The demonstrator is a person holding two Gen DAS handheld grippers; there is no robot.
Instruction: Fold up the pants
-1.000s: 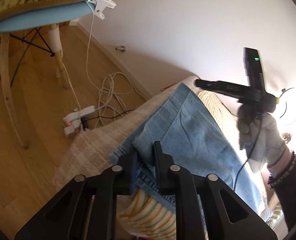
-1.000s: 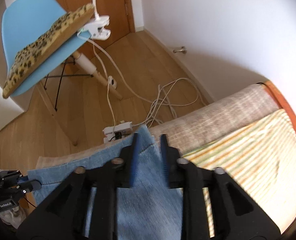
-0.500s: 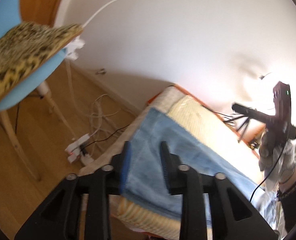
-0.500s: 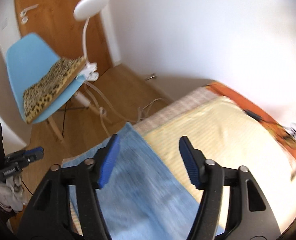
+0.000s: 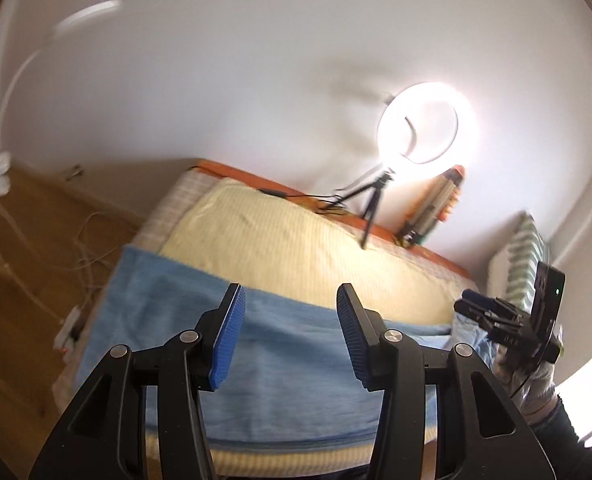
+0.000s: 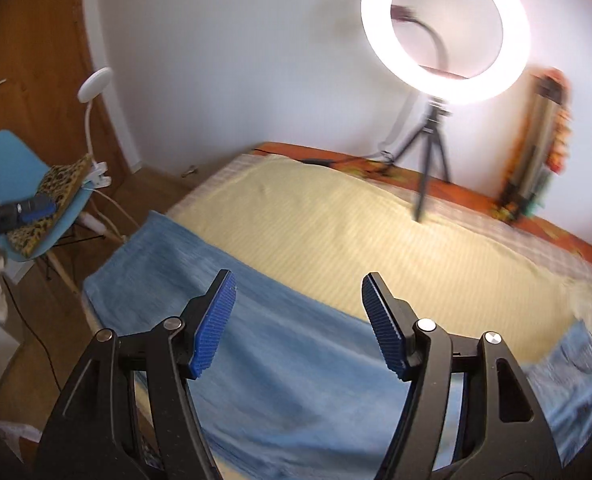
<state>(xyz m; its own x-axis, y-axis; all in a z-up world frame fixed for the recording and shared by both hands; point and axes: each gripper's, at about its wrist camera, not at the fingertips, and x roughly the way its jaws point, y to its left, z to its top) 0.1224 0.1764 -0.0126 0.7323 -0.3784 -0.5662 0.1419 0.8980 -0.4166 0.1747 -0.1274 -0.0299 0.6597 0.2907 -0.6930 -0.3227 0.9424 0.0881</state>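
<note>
Ring light (image 6: 446, 32) on tripod behind bed, left tongs (image 5: 287, 336) opening, right tongs (image 6: 298, 326) apart, both empty

No legible text, label, brand, number or sign is present in either view. The only candidate is a short row of pale marks on the black body of the right gripper (image 5: 514, 320), seen at the right edge of the left wrist view; it is too small and blurred to read. A green indicator dot on the same unit carries no characters.
</note>
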